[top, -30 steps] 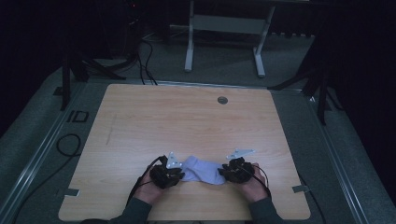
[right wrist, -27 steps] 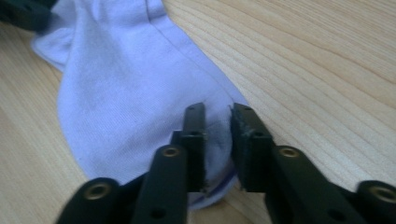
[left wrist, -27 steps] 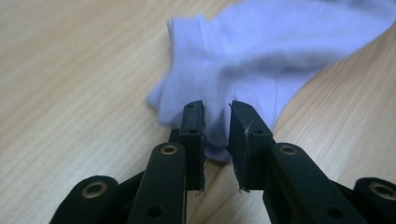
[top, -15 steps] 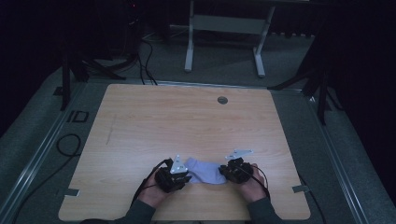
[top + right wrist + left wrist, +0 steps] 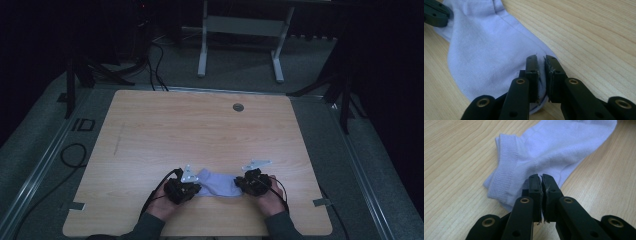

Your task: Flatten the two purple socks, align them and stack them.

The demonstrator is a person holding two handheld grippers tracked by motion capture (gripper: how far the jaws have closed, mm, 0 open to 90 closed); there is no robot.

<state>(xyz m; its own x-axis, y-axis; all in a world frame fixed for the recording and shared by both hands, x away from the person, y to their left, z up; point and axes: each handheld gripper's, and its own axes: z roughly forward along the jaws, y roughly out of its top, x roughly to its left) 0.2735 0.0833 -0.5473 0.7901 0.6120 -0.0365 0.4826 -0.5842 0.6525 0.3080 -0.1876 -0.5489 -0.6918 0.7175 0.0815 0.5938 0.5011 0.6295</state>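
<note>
Left gripper: the left gripper (image 5: pixel 183 189) sits at the near edge of the pale wooden counter (image 5: pixel 200 130), over the cuff end of a small pale lilac knitted ankle sock (image 5: pixel 218 183). In the left gripper view its black fingers (image 5: pixel 534 192) are pressed together with almost no gap, and they appear to pinch the sock's edge just beside the ribbed cuff (image 5: pixel 504 170).

Sock: it lies flat on the counter between the two grippers, cuff towards the left one, toe towards the right one, close to the person's side.

Right gripper: the right gripper (image 5: pixel 255 183) is at the toe end. In the right gripper view its fingers (image 5: pixel 532 75) stand nearly closed, a narrow slot left between them, with the toe edge of the sock (image 5: pixel 486 55) running into that slot. I judge it a light hold; whether the pads bite the cloth I cannot tell for certain.

Risk, left: the pinch takes only a thin margin of knit, so a pull could slip it free.

Risk, right: with the slot not fully shut, the toe may slide out if the sock is lifted or stretched, leaving it dangling from one end.

Risk, both: uneven pulling could twist or bunch the sock.

Containers: I can make out none on the counter, so nothing is held in any.
</note>
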